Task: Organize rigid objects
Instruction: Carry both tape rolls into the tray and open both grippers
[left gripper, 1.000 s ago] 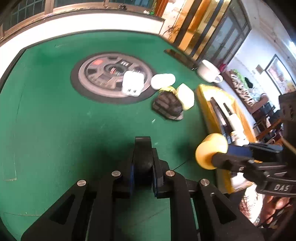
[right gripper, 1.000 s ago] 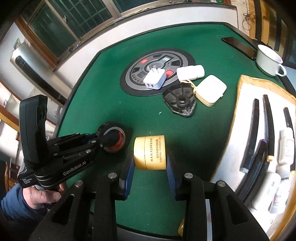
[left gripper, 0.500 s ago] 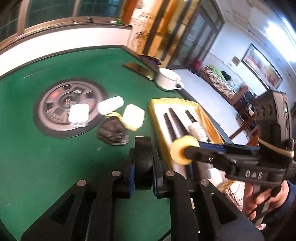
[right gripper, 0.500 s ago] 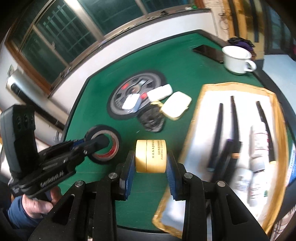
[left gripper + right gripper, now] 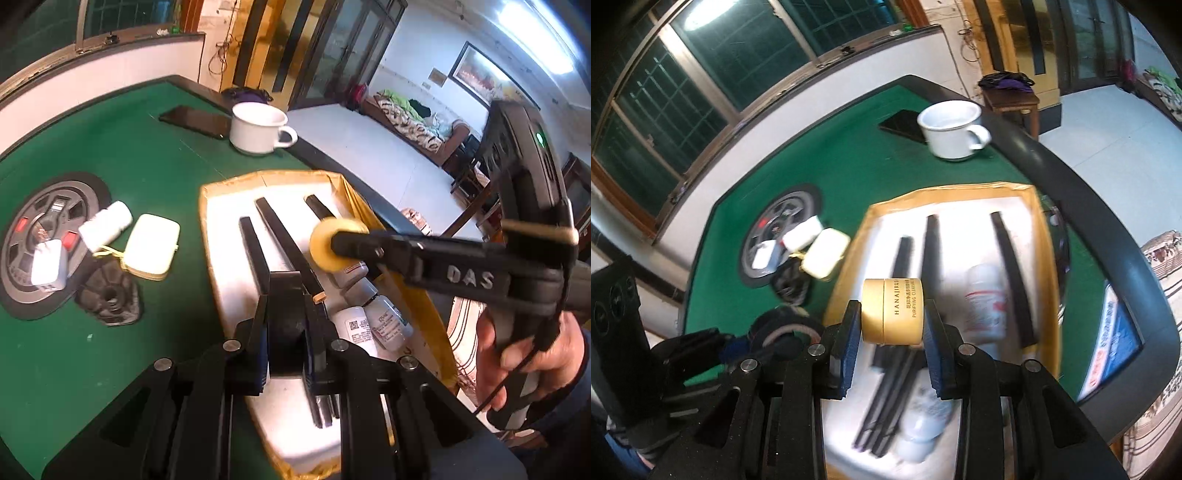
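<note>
My right jaws (image 5: 892, 328) are clenching the gold jar (image 5: 892, 312) by its two flat ends, holding it on its side in the air above the yellow-rimmed tray (image 5: 1043, 236), and my left jaws (image 5: 286, 328) are pinching a black roll of tape (image 5: 284, 325) edge-on, the roll filling the narrow gap between the pads. I am looking down at a green felt surface (image 5: 155, 162) with a dark raised border, where a round grey wheel-patterned mat (image 5: 22, 251) is lying with a white charger plug (image 5: 48, 266) on it. Just beside the mat are sitting a small white case (image 5: 107, 223), a cream-coloured case (image 5: 151, 243) and a black ribbed piece (image 5: 109, 297). Farther off, a white mug (image 5: 258, 127) is standing next to a dark phone (image 5: 194, 120) near the surface's edge. The tray's white lining is carrying several long black sticks (image 5: 932, 251) and a few small white bottles (image 5: 984, 299). Around me I am seeing barred windows (image 5: 701, 74), wooden door frames, a pale tiled floor and a couch with a patterned throw. In the left view the jar is hovering over the tray's far side, ahead of and to the right of the tape, and a hand (image 5: 528, 354) is gripping the right tool's handle.
</note>
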The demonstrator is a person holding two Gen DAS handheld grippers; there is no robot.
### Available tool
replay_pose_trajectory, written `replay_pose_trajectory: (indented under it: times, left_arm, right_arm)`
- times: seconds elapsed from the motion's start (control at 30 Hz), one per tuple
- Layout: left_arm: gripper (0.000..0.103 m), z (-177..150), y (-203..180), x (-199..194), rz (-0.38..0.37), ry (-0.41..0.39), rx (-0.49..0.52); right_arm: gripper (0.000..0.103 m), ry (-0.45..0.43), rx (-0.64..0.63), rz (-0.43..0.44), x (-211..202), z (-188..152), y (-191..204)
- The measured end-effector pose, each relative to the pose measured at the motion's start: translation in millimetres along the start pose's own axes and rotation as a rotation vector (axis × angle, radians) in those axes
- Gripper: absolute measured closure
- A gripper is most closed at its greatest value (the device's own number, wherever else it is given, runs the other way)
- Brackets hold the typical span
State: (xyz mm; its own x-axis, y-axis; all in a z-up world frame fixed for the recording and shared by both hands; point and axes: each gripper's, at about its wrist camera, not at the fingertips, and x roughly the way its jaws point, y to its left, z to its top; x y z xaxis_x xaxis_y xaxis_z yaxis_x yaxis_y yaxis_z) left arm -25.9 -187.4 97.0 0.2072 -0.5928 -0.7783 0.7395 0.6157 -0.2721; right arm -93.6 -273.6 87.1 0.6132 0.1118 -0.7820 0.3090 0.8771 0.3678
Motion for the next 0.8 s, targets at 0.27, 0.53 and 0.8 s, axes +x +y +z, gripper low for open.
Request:
replay_pose_trajectory:
  times: [0.27, 0.53, 0.8]
  left_arm:
    - [0.091, -6, -12, 22, 0.023, 0.044, 0.016]
    - [0.091, -8, -19, 23, 0.017, 0.035, 0.021]
    - [0.062, -7, -25, 20, -0.041, 0.028, 0.021]
  right_arm:
    - [0.074, 0.032, -0.015, -0.058, 27, 23, -25]
    - [0.074, 0.067, -0.035, -0.087, 54, 42, -32]
    - [0.072, 0.06, -0.018, -0.087, 58, 54, -37]
